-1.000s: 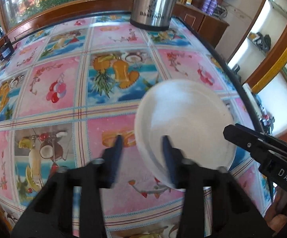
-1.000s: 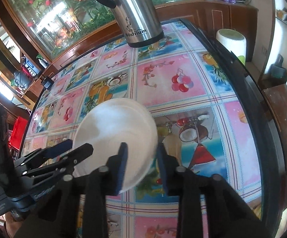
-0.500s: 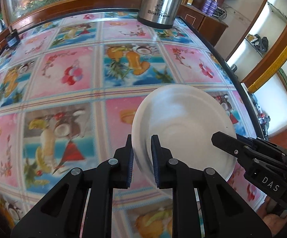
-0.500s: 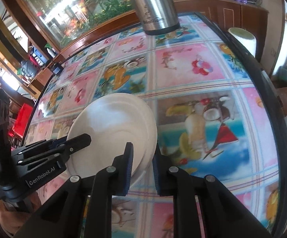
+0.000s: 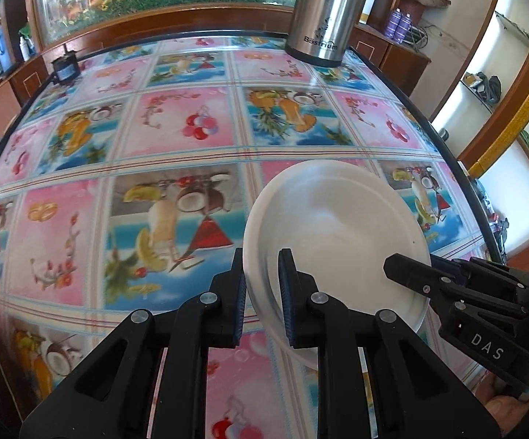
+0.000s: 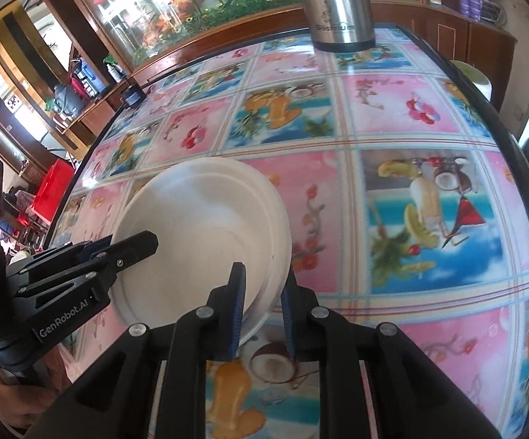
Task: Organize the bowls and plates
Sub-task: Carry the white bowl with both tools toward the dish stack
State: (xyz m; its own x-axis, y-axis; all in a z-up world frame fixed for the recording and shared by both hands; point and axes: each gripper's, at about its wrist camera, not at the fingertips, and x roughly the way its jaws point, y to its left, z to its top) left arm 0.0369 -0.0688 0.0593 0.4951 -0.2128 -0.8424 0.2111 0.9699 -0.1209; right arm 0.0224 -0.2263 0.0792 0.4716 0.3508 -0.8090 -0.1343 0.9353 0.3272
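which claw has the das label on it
The right claw, gripping the round white plate's right rim; its body reads DAS. The left claw, on the opposite rim, reads GenRobot.AI.

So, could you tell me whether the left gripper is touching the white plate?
Touching: in the left wrist view, the left gripper has both fingers pinching the white plate at its rim.

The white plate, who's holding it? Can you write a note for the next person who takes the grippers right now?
Left gripper: shut on the white plate's left rim.
Right gripper: shut on its right rim.
The plate is tilted over the fruit-print table; whether it is fully lifted is unclear. A steel flask stands at the far edge.
Done: plate gripped on both sides.
Left: set it where it belongs; no bowls or other plates are in view.
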